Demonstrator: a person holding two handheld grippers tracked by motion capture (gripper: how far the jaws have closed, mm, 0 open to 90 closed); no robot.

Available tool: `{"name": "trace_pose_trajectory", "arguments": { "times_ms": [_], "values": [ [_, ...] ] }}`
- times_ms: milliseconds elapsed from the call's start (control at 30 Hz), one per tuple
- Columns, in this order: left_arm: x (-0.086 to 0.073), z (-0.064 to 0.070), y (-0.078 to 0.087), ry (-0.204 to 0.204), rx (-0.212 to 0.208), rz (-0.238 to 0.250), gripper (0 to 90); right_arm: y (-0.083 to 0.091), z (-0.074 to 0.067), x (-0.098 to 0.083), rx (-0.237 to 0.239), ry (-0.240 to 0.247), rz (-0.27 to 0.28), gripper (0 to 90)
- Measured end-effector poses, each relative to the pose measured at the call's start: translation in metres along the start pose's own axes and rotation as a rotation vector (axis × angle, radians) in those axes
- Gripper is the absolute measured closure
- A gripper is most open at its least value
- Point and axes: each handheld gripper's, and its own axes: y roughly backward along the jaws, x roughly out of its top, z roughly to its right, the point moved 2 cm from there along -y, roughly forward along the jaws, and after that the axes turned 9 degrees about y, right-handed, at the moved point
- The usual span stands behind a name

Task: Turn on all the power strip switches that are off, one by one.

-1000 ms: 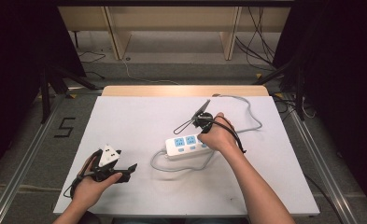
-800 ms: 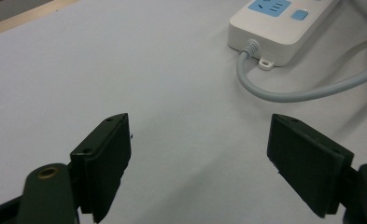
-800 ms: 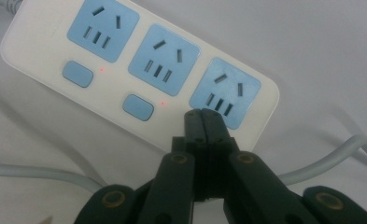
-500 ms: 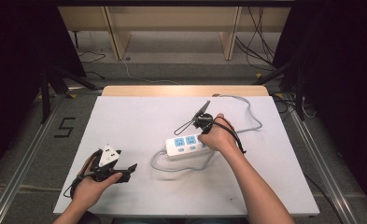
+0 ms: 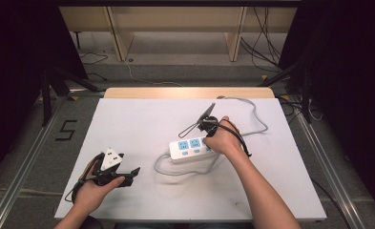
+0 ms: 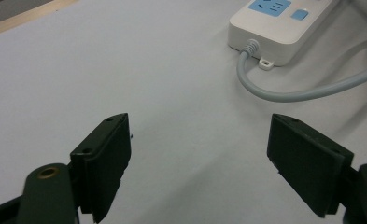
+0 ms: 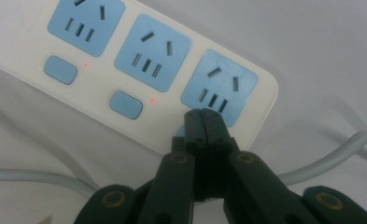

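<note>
Idling at left: left gripper [image 5: 128, 172], jaws wide apart, nothing between them, power strip [image 6: 284, 23] well ahead and to its right. Gray cord [image 6: 302, 91] loops ahead of right jaw.

Pressing at right: right gripper [image 7: 203, 114], jaws together, empty, tips on third switch of strip, just below third socket [image 7: 220, 87]. First two switches [image 7: 59, 70] show red lamps lit.

Risk: narrow closed tips slide off switch edge; cause — off-centre push. Risk: strip skids on table [image 5: 142, 124]; cause — unbraced body, slanted force.
</note>
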Motion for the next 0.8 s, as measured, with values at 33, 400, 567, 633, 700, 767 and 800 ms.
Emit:
{"name": "trace_pose_trajectory", "arguments": {
  "times_ms": [33, 400, 567, 633, 700, 767, 800],
  "values": [
    [0.0, -0.0001, 0.0001, 0.0, 0.0, -0.002, 21.6, -0.0001, -0.0001, 0.0001, 0.002, 0.0, 0.0, 90.0],
    [-0.0001, 0.0, 0.0001, 0.002, 0.0, -0.002, 21.6, -0.0018, -0.0017, 0.0017, 0.001, 0.003, -0.008, 90.0],
    [-0.0001, 0.0004, 0.0, 0.002, 0.001, 0.0, 21.5, -0.0023, -0.0013, 0.0013, 0.003, -0.002, -0.011, 90.0],
    [0.0, 0.0003, 0.0, -0.002, 0.0, -0.001, 21.5, -0.0027, -0.0005, 0.0011, 0.005, 0.001, -0.01, 90.0],
    [0.0, 0.0002, 0.0002, -0.007, 0.0, -0.005, 21.5, -0.0029, -0.001, 0.0013, 0.004, -0.001, -0.01, 90.0],
    [0.0001, 0.0003, 0.0002, -0.008, 0.0, -0.004, 21.6, -0.0032, -0.0011, 0.0013, 0.002, 0.001, -0.011, 90.0],
    [0.0001, 0.0003, 0.0002, -0.008, 0.0, -0.005, 21.5, -0.0033, -0.0011, 0.0013, 0.002, 0.0, -0.014, 90.0]
  ]
}}
